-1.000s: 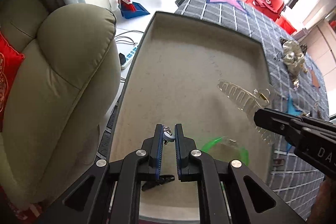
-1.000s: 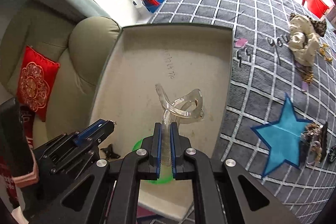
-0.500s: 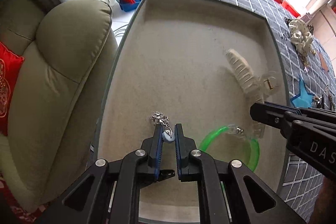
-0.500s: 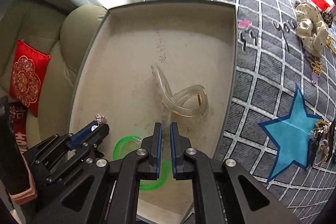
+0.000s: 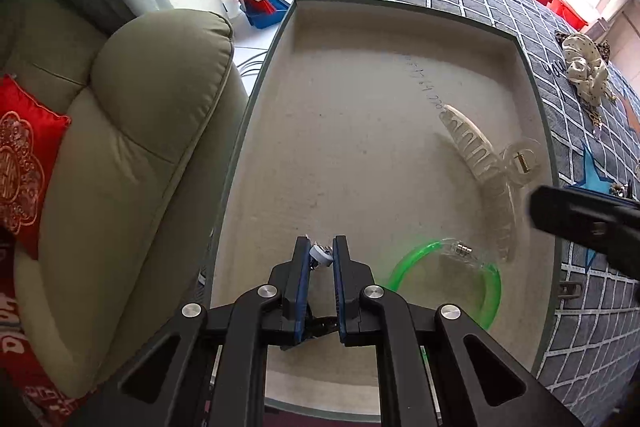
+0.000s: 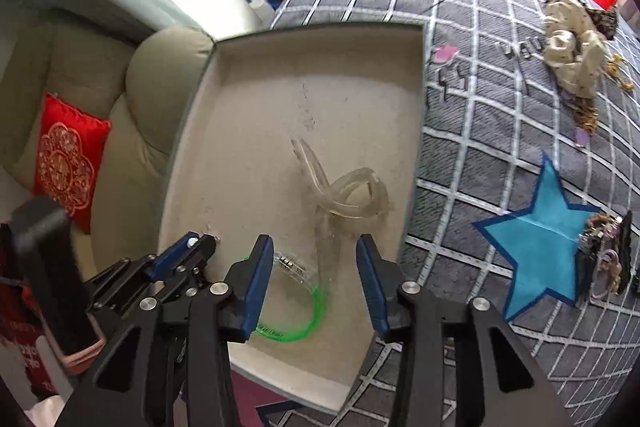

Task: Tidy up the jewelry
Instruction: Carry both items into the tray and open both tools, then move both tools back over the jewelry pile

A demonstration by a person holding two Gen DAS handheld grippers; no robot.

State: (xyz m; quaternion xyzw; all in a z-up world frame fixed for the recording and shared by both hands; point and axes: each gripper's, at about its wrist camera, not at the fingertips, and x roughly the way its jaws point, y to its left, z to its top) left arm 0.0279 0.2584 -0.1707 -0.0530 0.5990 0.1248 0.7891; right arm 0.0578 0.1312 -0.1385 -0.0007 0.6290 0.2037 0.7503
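A beige tray (image 5: 360,115) lies on a grey checked cloth; it also shows in the right wrist view (image 6: 256,147). A clear hair claw clip (image 5: 480,171) lies in the tray, also seen from the right wrist (image 6: 344,187). A green bangle (image 5: 448,279) lies beside it, also in the right wrist view (image 6: 304,311). My left gripper (image 5: 321,259) is shut on a small silver jewelry piece (image 5: 321,255), low over the tray's near left part. My right gripper (image 6: 316,267) is open and empty above the clip and bangle.
A beige armchair (image 5: 120,167) with a red cushion (image 5: 24,163) stands left of the tray. On the cloth to the right lie a cream scrunchie (image 6: 576,63), loose chains (image 6: 584,115) and a dark stand with jewelry (image 6: 608,255).
My right gripper has opened and let go of the clear hair clip, which now lies in the tray. My left gripper has come lower with the silver piece.
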